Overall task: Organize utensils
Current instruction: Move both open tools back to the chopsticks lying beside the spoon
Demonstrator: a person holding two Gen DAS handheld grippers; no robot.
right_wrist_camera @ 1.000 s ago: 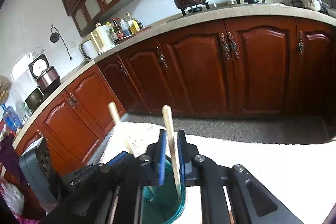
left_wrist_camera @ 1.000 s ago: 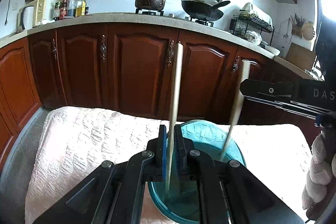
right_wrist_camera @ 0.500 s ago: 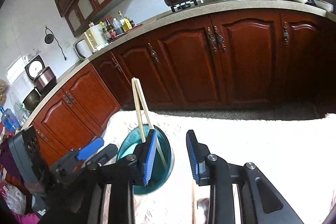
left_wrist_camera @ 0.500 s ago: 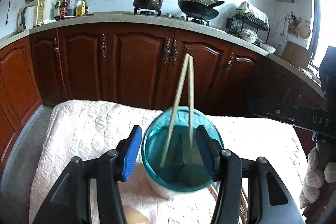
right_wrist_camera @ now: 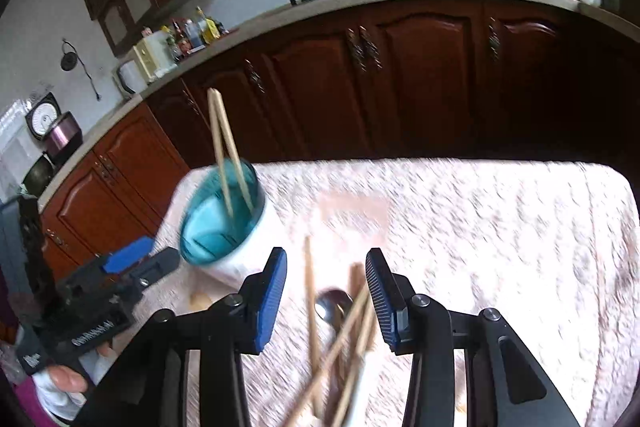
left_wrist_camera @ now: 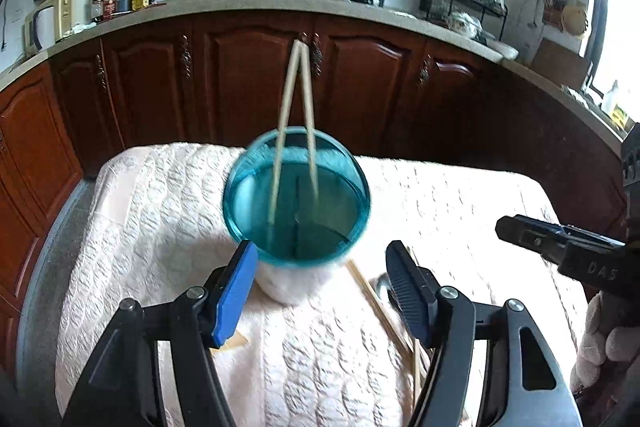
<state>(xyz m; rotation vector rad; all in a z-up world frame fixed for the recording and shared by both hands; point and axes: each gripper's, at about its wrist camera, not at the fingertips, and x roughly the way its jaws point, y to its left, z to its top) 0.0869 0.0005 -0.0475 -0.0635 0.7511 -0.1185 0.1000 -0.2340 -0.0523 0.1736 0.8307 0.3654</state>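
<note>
A teal cup with a white base stands on the quilted table; two pale chopsticks lean in it, tips together at the top. My left gripper sits just in front of the cup, jaws opening, nothing between its pads. In the right wrist view the cup and its chopsticks stand at the left. My right gripper hangs over loose chopsticks and a metal spoon on the cloth; its jaws are opening and touch none of them.
A pink-white quilted cloth covers the table. Dark red cabinets and a counter with a pot and wok run behind it. More chopsticks lie right of the cup. Each view shows the other gripper, right and left, off to one side.
Each gripper was shut on a chopstick above the cup; both have let go, opened and drawn back. The two chopsticks now stand free in the cup.
</note>
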